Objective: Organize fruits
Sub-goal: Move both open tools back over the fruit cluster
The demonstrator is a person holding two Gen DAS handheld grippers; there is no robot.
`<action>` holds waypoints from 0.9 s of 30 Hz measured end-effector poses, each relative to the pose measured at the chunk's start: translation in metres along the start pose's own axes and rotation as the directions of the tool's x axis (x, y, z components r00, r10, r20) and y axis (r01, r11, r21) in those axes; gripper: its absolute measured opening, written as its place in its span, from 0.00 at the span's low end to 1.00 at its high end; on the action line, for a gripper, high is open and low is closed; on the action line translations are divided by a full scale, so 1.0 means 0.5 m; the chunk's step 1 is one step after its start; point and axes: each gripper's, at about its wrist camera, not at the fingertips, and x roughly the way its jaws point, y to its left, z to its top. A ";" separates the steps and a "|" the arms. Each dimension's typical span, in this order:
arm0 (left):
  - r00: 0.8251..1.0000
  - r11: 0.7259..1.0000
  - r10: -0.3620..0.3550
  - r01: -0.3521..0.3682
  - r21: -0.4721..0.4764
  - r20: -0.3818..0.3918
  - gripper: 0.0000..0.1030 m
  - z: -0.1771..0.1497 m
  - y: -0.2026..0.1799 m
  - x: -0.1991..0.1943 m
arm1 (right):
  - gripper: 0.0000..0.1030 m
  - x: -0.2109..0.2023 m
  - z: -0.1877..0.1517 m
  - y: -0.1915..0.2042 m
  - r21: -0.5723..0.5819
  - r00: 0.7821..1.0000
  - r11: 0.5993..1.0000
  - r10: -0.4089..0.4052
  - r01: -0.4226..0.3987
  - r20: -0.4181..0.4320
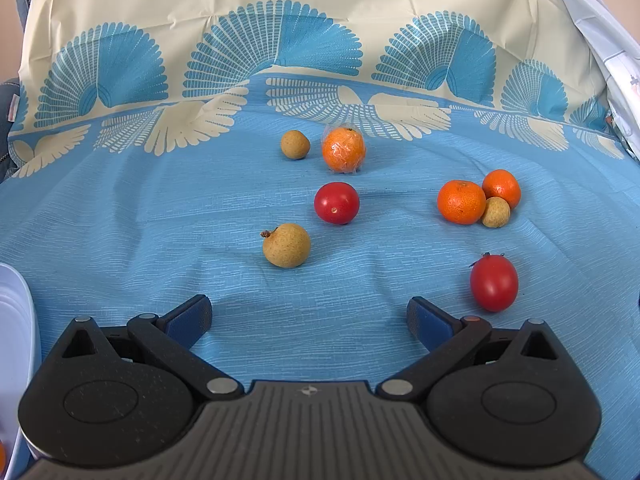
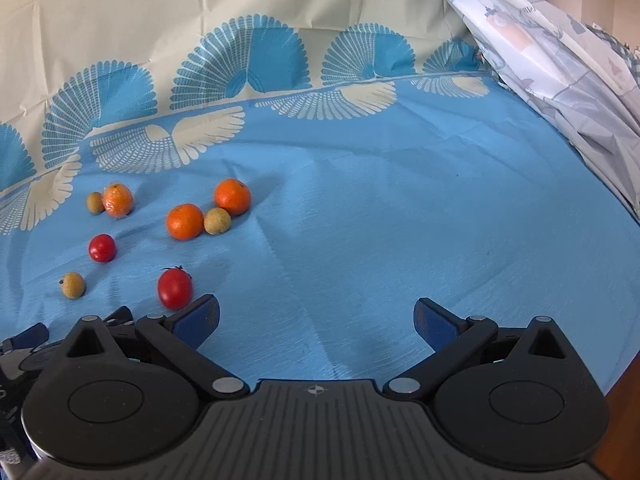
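1. Tablecloth (image 1: 120,220), blue with cream and blue fan prints along the far edge, spread under every fruit; also fills the right wrist view (image 2: 400,220).
2. Pale printed sheet (image 2: 560,60), crumpled along the right side of the cloth.
3. Left tongs (image 1: 309,316), spread wide, blue pads apart, nothing between them, hovering over bare cloth near the front.
4. Right tongs (image 2: 317,318), likewise spread wide and empty, over bare cloth well to the right of the fruit.
5. White container rim (image 1: 16,340), at the left edge of the left wrist view, just beside the left tongs.
6. Wrapped orange (image 1: 344,149), in clear film, farthest back, just beside a small brown fruit (image 1: 295,144).
7. Two bare oranges, front one (image 1: 461,202) and back one (image 1: 501,189), touching or nearly so, with a second brown fruit (image 1: 496,212) tucked against both.
8. Oval tomato (image 1: 494,282), stem on, nearest the left tongs' right finger; in the right wrist view (image 2: 175,288) just beyond the right tongs' left finger.
9. Round tomato (image 1: 336,203), alone near the middle, between the wrapped orange and the third brown fruit.
10. Third brown fruit (image 1: 286,245), with a short stem, alone, ahead of the left tongs.
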 end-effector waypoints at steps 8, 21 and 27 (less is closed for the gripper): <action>1.000 1.000 0.000 0.000 0.000 0.000 1.00 0.000 -0.001 0.001 | 0.99 -0.052 0.037 0.005 0.008 0.998 1.000 0.011 -0.011 0.055; 1.000 1.000 0.001 -0.001 0.000 0.001 1.00 -0.001 -0.001 0.000 | 0.99 -0.108 0.028 0.019 0.037 0.997 0.998 0.052 -0.054 0.060; 1.000 1.000 0.001 -0.001 0.000 0.001 1.00 -0.001 -0.001 0.000 | 0.99 -0.141 0.028 0.030 0.032 0.995 0.997 0.071 -0.073 0.066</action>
